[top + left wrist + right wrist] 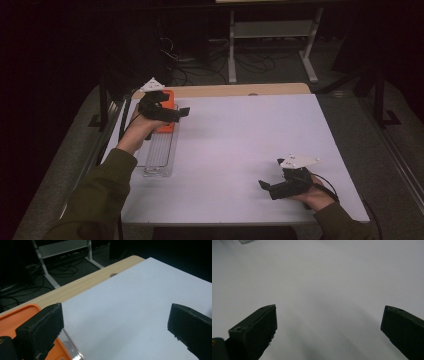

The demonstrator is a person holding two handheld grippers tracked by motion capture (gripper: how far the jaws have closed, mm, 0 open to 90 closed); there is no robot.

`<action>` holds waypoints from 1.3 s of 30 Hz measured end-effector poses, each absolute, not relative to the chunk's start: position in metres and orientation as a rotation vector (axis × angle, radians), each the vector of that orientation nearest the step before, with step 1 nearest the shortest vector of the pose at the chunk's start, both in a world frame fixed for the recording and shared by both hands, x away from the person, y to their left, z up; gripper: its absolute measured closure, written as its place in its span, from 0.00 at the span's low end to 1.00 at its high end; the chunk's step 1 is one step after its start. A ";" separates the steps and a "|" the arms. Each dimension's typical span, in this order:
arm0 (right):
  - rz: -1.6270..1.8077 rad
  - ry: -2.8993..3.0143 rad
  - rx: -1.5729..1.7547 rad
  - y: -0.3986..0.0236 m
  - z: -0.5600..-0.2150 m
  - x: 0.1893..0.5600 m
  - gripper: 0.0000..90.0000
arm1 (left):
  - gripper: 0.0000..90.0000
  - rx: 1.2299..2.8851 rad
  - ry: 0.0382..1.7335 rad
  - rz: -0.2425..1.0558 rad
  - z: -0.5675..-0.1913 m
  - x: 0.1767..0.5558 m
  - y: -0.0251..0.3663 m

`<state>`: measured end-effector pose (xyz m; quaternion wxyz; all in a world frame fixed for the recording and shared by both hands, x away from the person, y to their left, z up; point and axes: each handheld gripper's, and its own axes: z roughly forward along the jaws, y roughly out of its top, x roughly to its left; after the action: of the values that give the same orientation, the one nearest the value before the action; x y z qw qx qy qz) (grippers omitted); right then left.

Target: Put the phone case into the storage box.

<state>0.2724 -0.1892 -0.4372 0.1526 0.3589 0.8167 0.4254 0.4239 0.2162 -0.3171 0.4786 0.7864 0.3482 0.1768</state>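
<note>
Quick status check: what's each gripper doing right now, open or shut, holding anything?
Left gripper: jaws open, holding nothing, over the orange lid of the clear container.
Right gripper: jaws open, holding nothing, above the white table.

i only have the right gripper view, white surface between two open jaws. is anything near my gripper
Observer: No. In the high view the right gripper sits at the near right of the white table, apart from everything.
Operator: where's the stuff then
Observer: At the far left: a clear tray with an orange lid at its far end.
Operator: and the other gripper
Observer: The left gripper is over that lid, jaws open, holding nothing.
</note>
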 end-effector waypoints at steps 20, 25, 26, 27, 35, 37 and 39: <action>1.230 2.355 1.001 -0.189 -0.435 0.274 0.00 | 0.00 1.913 0.799 0.370 -0.340 0.383 0.218; 1.233 2.347 0.995 -0.190 -0.434 0.275 0.00 | 0.00 1.916 0.792 0.351 -0.346 0.375 0.219; 1.236 2.348 1.001 -0.189 -0.434 0.275 0.00 | 0.00 1.911 0.787 0.350 -0.347 0.373 0.219; 1.236 2.349 1.001 -0.189 -0.434 0.275 0.00 | 0.00 1.911 0.781 0.351 -0.348 0.372 0.220; 1.254 2.343 0.998 -0.193 -0.430 0.279 0.00 | 0.00 1.919 0.759 0.326 -0.358 0.360 0.221; 1.254 2.337 1.002 -0.193 -0.429 0.279 0.00 | 0.00 1.927 0.753 0.339 -0.361 0.357 0.222; 1.256 2.341 1.000 -0.194 -0.428 0.280 0.00 | 0.00 1.923 0.750 0.333 -0.364 0.353 0.223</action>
<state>0.2802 -0.1939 -0.4279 0.1506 0.3483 0.8152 0.4374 0.3534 0.2228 -0.3641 0.5017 0.7956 0.3105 0.1376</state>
